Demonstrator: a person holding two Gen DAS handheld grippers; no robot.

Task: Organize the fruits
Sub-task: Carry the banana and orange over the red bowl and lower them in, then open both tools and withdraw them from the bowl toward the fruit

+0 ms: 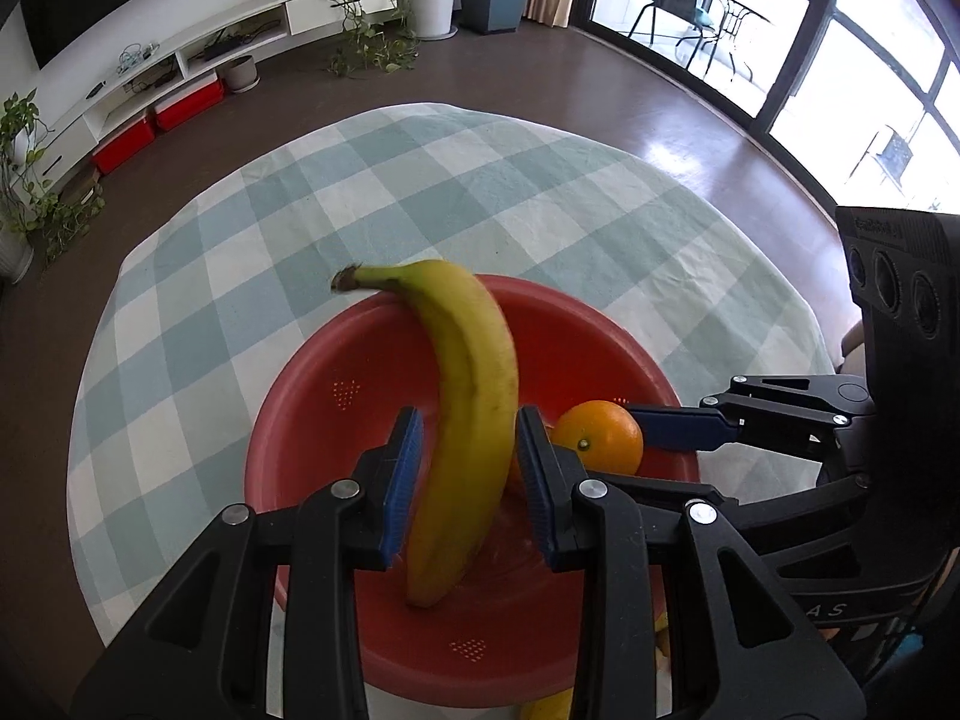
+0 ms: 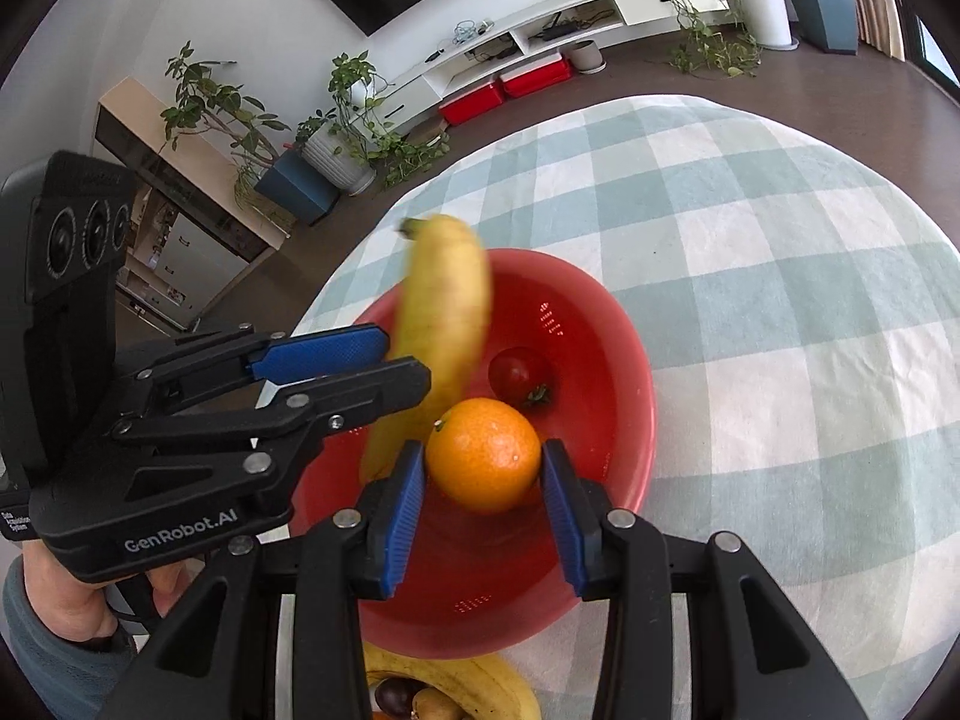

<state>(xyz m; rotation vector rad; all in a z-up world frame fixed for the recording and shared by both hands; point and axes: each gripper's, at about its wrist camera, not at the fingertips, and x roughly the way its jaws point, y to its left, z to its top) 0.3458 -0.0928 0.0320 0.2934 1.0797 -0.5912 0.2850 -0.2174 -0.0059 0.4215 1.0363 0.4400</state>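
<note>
Banana [image 1: 474, 420] and orange [image 2: 483, 454] over the red bowl [image 1: 312, 420], one fruit between each gripper's pads.

Left gripper [image 1: 469, 480] has its fingers parted around the blurred banana, whose stem points to 11 o'clock past the bowl rim; pad contact is unclear, so I cannot tell if it grips. Right gripper [image 2: 483, 489] has its blue pads just beside the orange; whether they press it cannot be told either. A tomato [image 2: 517, 373] lies in the bowl at 12 o'clock from the orange. The bowl sits on a checked cloth [image 2: 780, 300]. More fruit [image 2: 456, 684] shows at 6 o'clock of the bowl.
</note>
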